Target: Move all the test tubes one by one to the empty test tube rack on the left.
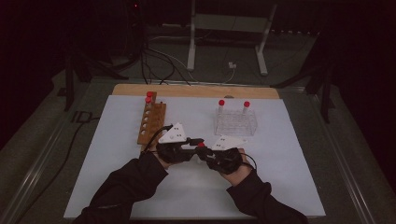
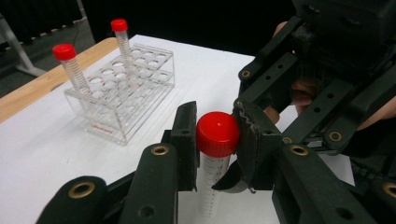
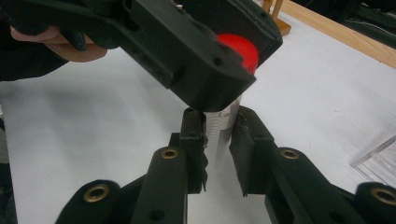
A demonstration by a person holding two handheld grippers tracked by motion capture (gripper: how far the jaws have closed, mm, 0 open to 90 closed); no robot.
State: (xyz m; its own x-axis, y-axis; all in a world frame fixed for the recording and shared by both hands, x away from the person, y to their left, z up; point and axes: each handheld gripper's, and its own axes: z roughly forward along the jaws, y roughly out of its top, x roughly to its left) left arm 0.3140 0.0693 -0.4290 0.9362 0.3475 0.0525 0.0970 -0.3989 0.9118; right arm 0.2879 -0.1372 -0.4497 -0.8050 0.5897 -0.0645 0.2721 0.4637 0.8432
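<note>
Red cap (image 2: 217, 133) tops a clear tube (image 2: 211, 179) held upright above the white counter (image 1: 116, 154), between both grippers. Left gripper (image 2: 215, 140) has its fingers (image 2: 186, 135) clamped on the cap; right gripper (image 3: 217, 140) has its fingers (image 3: 194, 140) clamped on the tube's body just below. Probably the cap is about to be unscrewed: keep the body grip firm and steady, turn only the cap hand about the tube's axis, and avoid tilting. Nearby stand a clear rack (image 1: 236, 122) with two capped tubes and, farther left, a wooden rack (image 1: 152, 122).
</note>
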